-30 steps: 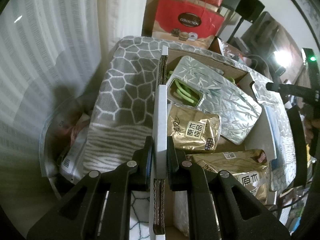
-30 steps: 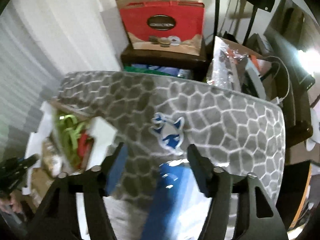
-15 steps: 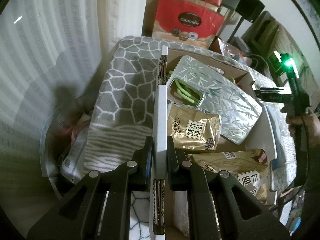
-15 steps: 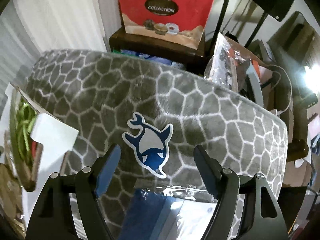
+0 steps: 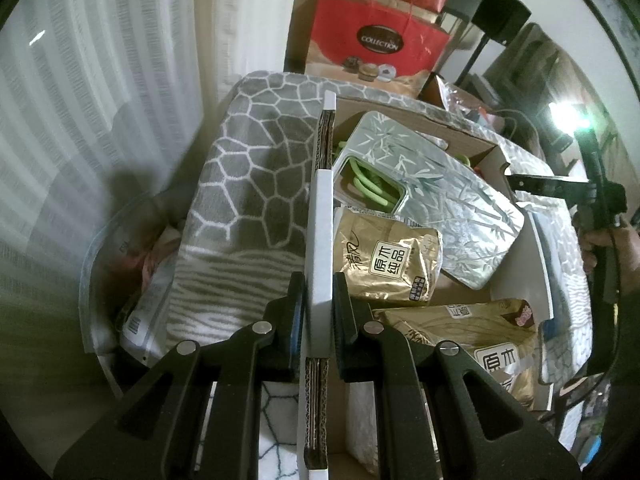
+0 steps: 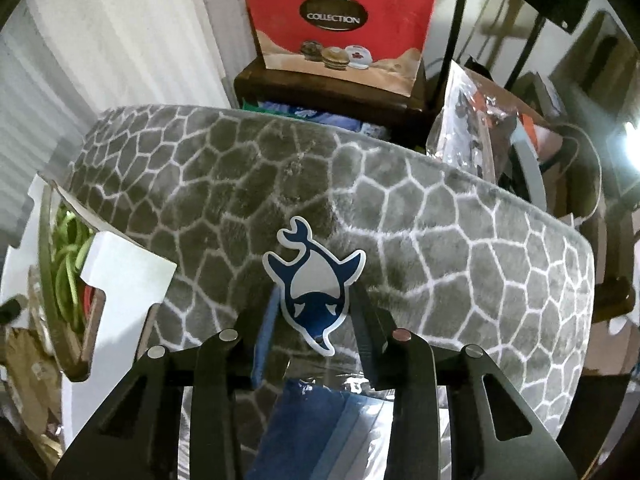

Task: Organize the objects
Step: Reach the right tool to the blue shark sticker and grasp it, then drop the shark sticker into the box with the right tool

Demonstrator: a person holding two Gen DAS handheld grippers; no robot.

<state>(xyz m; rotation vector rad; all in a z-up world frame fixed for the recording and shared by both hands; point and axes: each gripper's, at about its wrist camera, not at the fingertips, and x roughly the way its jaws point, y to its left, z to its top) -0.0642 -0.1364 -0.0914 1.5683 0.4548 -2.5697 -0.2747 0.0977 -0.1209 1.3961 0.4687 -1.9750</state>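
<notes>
A cardboard box (image 5: 516, 256) holds a silver bamboo-print pouch (image 5: 432, 184) with green pieces and gold packets (image 5: 390, 264). My left gripper (image 5: 319, 296) is shut on the box's white left flap (image 5: 320, 216). In the right wrist view, my right gripper (image 6: 314, 312) has closed around a blue and white whale sticker (image 6: 314, 284) lying on the grey honeycomb-pattern mat (image 6: 440, 232). The box also shows at the left edge of that view (image 6: 116, 272). The right gripper shows at the far right of the left wrist view (image 5: 560, 186).
A red "Collection" gift bag (image 6: 340, 20) stands on a dark stand behind the mat. A clear bag with blue contents (image 6: 320, 420) lies under my right gripper. Clear-wrapped items (image 6: 476, 128) crowd the right. A clear bin (image 5: 120, 280) sits left of the mat.
My right gripper has moved forward over the mat to the whale sticker and its fingers have narrowed around it. The left gripper has held still on the flap.
</notes>
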